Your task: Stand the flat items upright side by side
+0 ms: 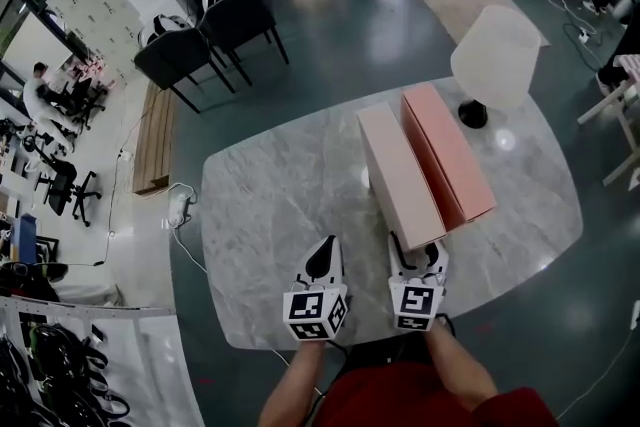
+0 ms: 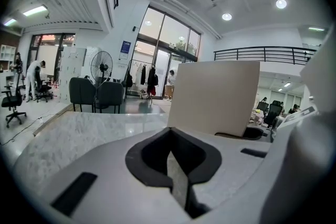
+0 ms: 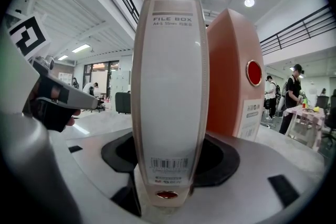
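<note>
Two file boxes stand upright side by side on the marble table (image 1: 270, 215). The pale pink one (image 1: 400, 177) is on the left and the salmon one (image 1: 450, 155) touches its right side. My right gripper (image 1: 418, 250) is at the pale box's near end, its jaws closed on the white-labelled spine (image 3: 169, 86). Behind that spine shows the salmon box (image 3: 233, 81). My left gripper (image 1: 326, 247) hovers left of the boxes, shut with nothing in it (image 2: 173, 165). The left gripper view shows the pale box's broad side (image 2: 215, 97) ahead.
A lamp with a white shade (image 1: 495, 55) stands on the table just beyond the boxes. Its dark base (image 2: 252, 132) shows behind the pale box. Dark chairs (image 1: 205, 40) stand past the table's far left edge. The left gripper's body (image 3: 52, 102) is close on the left.
</note>
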